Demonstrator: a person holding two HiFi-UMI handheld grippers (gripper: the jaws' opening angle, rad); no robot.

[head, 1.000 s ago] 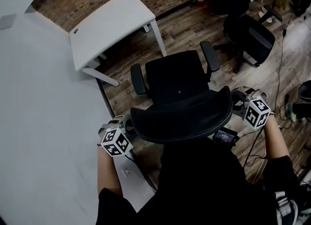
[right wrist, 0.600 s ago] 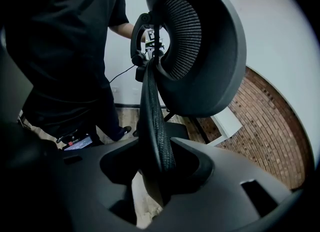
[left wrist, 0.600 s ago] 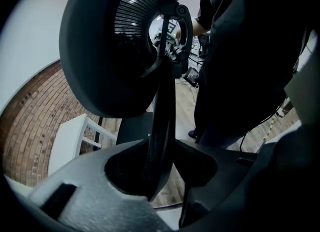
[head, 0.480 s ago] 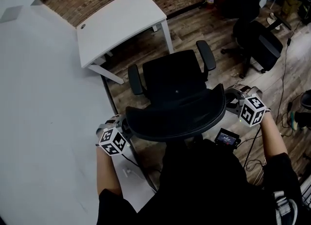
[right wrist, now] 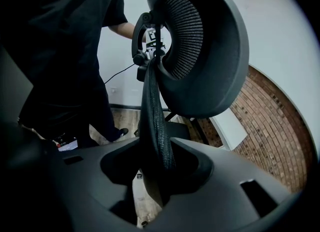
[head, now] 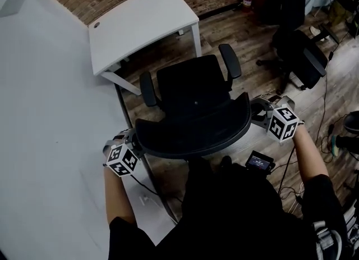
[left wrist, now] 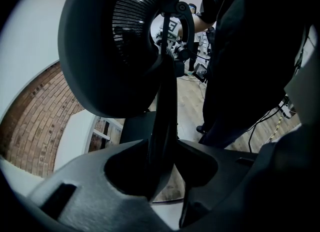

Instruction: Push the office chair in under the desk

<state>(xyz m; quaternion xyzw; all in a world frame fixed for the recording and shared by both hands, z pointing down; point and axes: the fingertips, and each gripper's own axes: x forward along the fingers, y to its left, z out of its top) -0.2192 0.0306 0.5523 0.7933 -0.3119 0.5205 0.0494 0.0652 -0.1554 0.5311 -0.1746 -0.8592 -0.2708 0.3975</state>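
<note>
Head view: the office chair (head: 193, 93) sits mid-frame with its seat aimed at the white table (head: 140, 26) at upper left. It's still short of it, so I'd say most of the push is left.

Left gripper view: the left gripper (left wrist: 162, 171) has its jaws clamped on the backrest (left wrist: 107, 50) edge.

Right gripper view: the right gripper (right wrist: 157, 171) jaws have just been closing a touch, gripping the opposite edge.
</note>
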